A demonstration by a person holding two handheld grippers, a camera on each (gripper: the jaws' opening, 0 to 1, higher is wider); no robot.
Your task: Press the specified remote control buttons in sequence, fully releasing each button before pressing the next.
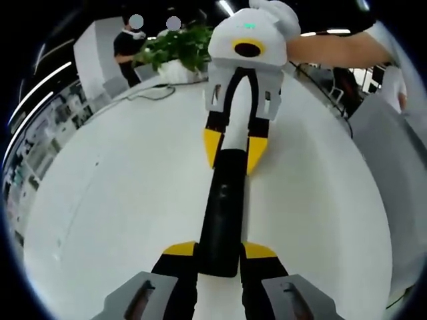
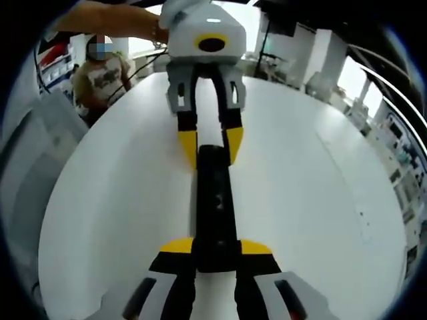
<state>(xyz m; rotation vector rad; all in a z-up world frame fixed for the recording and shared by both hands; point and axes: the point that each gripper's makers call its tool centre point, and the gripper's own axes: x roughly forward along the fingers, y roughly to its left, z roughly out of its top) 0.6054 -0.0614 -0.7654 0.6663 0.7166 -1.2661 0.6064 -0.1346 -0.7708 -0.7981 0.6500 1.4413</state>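
A long black remote control (image 1: 223, 200) hangs above the white round table (image 1: 120, 200), gripped at both ends. In the left gripper view my left gripper (image 1: 220, 250) is shut on its near end, yellow tips pressed to either side. My right gripper (image 1: 233, 147) faces it from the top of that view and clasps the far end. In the right gripper view the remote control (image 2: 215, 200) runs up the middle. My right gripper (image 2: 217, 248) is shut on the near end and my left gripper (image 2: 211, 145) on the far one. The buttons are too blurred to read.
A potted green plant (image 1: 177, 47) and loose cables (image 1: 150, 93) sit at the table's far edge. A person (image 1: 127, 43) stands behind them. Another person (image 2: 100, 73) sits beyond the table (image 2: 320, 200). A grey panel (image 1: 393, 153) borders the table.
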